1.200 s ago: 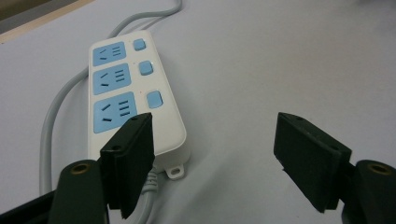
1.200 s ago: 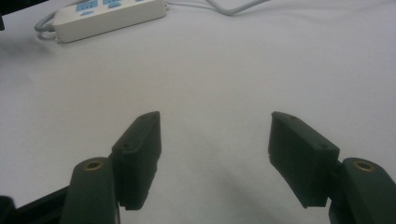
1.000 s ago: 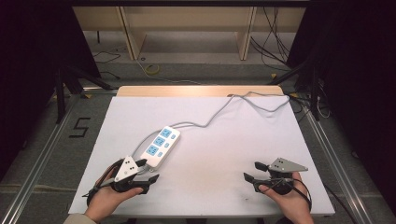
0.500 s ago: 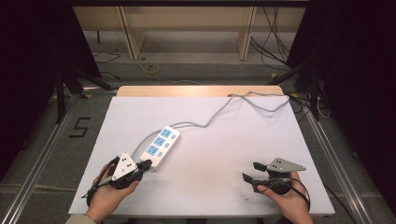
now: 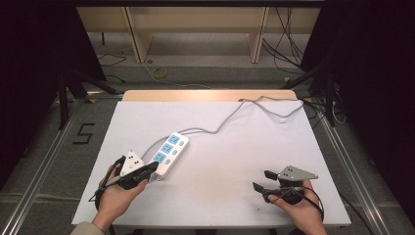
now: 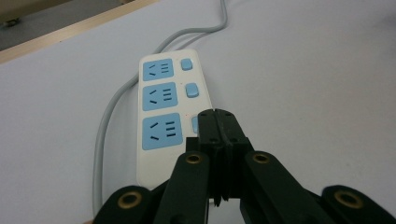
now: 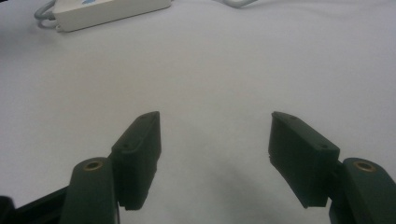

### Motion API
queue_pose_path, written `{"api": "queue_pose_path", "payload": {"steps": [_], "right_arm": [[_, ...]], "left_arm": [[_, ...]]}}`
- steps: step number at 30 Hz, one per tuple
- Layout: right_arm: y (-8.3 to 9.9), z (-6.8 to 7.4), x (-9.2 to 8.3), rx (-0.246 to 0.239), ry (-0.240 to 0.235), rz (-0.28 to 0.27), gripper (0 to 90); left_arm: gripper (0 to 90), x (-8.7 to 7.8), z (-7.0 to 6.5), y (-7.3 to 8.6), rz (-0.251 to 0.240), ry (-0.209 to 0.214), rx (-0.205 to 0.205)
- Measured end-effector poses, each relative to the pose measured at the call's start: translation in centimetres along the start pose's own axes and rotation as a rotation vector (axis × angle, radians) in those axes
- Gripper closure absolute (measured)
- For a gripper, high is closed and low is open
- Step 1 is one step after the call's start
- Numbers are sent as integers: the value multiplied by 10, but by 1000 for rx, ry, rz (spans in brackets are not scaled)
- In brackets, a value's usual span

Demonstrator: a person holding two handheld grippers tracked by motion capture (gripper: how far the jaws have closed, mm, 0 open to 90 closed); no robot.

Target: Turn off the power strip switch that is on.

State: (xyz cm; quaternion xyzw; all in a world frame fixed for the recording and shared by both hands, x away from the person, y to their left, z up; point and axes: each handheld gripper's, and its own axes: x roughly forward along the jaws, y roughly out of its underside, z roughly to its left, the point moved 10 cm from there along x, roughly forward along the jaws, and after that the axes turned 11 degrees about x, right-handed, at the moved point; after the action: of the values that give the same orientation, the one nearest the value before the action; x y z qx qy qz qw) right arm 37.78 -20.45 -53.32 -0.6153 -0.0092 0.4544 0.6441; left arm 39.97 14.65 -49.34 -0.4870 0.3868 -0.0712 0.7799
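Your left hand-held gripper (image 5: 152, 168) has just closed: its jaws meet with nothing between them, and their tips sit over the near end of the white power strip (image 5: 169, 153), by its nearest blue switch (image 6: 194, 124). The power strip lies flat on the white table (image 5: 235, 147), left of centre, with its grey cable (image 5: 230, 117) running off toward the far right edge. Your right hand-held gripper (image 5: 264, 180) rests near the front right of the table, jaws apart and empty, well clear of the strip.
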Motion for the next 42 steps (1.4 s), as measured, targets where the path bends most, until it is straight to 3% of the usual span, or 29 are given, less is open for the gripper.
{"api": "queue_pose_path", "payload": {"steps": [23,29,42], "right_arm": [[1,2,1,-3,-8,9,353],[2,2,1,-2,-7,10,353],[2,2,1,-3,-8,14,353]], "left_arm": [[895,23,0,-26,47,1,6],[895,29,0,-29,71,6,16],[894,36,6,-29,104,12,-11]]}}
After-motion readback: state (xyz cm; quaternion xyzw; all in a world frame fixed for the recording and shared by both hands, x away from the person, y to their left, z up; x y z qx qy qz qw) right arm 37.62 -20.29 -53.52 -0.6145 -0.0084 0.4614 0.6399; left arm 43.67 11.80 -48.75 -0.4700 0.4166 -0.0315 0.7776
